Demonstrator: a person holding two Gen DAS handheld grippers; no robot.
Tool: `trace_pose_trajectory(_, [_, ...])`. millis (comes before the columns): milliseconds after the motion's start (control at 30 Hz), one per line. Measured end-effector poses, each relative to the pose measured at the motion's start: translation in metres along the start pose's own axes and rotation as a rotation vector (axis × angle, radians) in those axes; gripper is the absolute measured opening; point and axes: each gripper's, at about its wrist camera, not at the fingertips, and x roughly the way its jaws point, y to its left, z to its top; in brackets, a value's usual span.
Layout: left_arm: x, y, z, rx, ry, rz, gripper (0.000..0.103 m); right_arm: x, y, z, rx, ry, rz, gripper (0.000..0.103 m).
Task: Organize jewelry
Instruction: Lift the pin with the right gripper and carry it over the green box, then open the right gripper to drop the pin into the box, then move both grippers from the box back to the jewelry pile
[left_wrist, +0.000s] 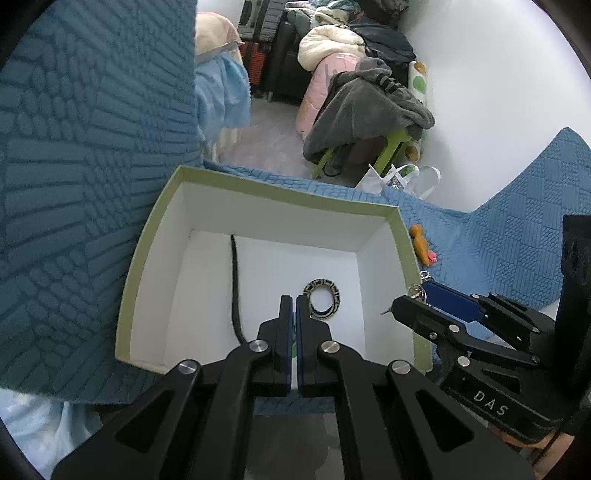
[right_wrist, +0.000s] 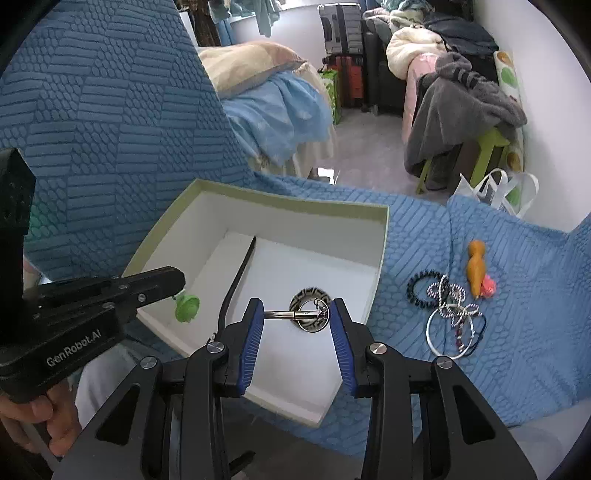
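While the right gripper (right_wrist: 297, 315) held a slim silver piece with a small ring and chain at one end (right_wrist: 295, 315) crosswise between its partly open blue pads, that piece hung just above the patterned bangle (right_wrist: 309, 308) lying on the white floor of the green-rimmed box (right_wrist: 295, 208). Spanning the jaws end to end, it seemed carried level so it could be dropped cleanly inside. To the claw's left, the left gripper (right_wrist: 177, 280) was fully closed, and a small green charm (right_wrist: 187, 307) dangled from its tip over the box's near corner, apparently pinched by a fine loop too small to make out. A black cord (right_wrist: 236, 280) ran along the box floor between the two tools. Well to the right of the claw, on the blue textured cover (right_wrist: 517, 295), waited a tangle of bracelets and beaded strands (right_wrist: 452, 314) and an orange figurine (right_wrist: 475, 267), probably still to be sorted.
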Motion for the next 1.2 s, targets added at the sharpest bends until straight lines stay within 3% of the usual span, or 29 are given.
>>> trace_pose_trajectory(233, [-0.008,0.002,-0.001,-0.012,-0.004,-0.004,0.003,-0.010,-0.001,0.004,0.006,-0.016,0.029,0.047])
trace_pose_trajectory(300, [-0.013,0.004,0.001,-0.027,-0.011,-0.024,0.024,-0.018,-0.001,0.006,-0.004,-0.032,0.044,0.053])
trace_pose_trajectory(333, [-0.017,0.003,0.001,-0.035,-0.024,-0.013,0.043,-0.022,0.000,0.007,-0.006,-0.045,0.046,0.057])
trace_pose_trajectory(367, [-0.021,0.002,0.003,-0.034,-0.046,-0.005,0.048,-0.028,-0.001,0.009,-0.007,-0.060,0.046,0.059])
trace_pose_trajectory(533, [-0.038,-0.013,0.009,-0.012,-0.097,-0.012,0.048,-0.063,-0.010,0.016,-0.018,-0.148,0.048,0.060])
trace_pose_trajectory(867, [-0.048,-0.068,0.019,0.031,-0.175,-0.093,0.048,-0.134,-0.069,0.016,0.041,-0.314,0.017,0.060])
trace_pose_trajectory(1067, [-0.035,-0.104,0.017,0.054,-0.167,-0.152,0.048,-0.148,-0.106,0.004,0.087,-0.340,-0.020,0.059])
trace_pose_trajectory(1200, [-0.019,-0.123,0.010,0.063,-0.138,-0.181,0.047,-0.143,-0.134,-0.009,0.135,-0.328,-0.043,0.050])
